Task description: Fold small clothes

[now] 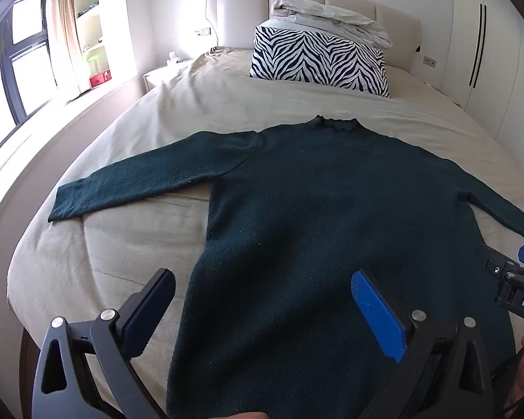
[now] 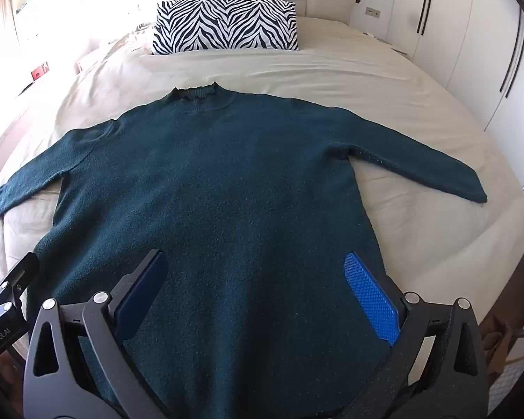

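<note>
Though spread flat at frame centre, dark teal knitted long-sleeved sweater (image 2: 206, 188) lies unfolded on beige bed sheet (image 2: 349, 80).
Left gripper (image 1: 262, 310), right gripper (image 2: 258, 293): jaws fully apart, empty, above hem. Risk: soft knit bunching; pinching sheet beneath.

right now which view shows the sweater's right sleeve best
The right wrist view: the sweater shows its right sleeve whole, shoulder to cuff. The left wrist view squeezes that sleeve against the frame edge.
</note>
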`<state>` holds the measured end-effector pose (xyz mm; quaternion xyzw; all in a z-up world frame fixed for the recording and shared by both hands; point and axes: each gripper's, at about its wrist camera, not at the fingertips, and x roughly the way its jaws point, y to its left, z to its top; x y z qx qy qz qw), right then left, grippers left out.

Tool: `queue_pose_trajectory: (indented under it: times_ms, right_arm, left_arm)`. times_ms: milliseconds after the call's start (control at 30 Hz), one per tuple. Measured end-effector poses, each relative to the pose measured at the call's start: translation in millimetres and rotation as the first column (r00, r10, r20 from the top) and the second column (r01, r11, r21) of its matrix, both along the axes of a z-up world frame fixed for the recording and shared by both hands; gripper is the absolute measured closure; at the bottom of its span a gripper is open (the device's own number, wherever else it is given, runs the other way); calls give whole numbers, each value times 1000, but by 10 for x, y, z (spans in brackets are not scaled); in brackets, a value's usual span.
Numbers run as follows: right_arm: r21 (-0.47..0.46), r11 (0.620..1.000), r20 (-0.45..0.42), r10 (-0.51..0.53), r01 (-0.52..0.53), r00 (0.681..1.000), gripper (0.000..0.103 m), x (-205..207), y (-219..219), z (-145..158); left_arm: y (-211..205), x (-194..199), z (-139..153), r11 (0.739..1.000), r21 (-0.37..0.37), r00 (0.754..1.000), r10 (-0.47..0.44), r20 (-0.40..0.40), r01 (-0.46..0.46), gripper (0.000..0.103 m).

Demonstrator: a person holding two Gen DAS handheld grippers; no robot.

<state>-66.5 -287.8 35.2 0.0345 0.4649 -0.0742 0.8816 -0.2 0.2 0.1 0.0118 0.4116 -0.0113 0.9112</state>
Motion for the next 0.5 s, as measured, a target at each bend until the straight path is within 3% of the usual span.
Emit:
queue_pose_trajectory:
  times_ms: [500]
  right_arm:
    - [-15,1000,13,12,-12,1000,0,-35,51,18]
  left_arm:
    - [69,-25,17,1000,3,1000,1,8,-1,0]
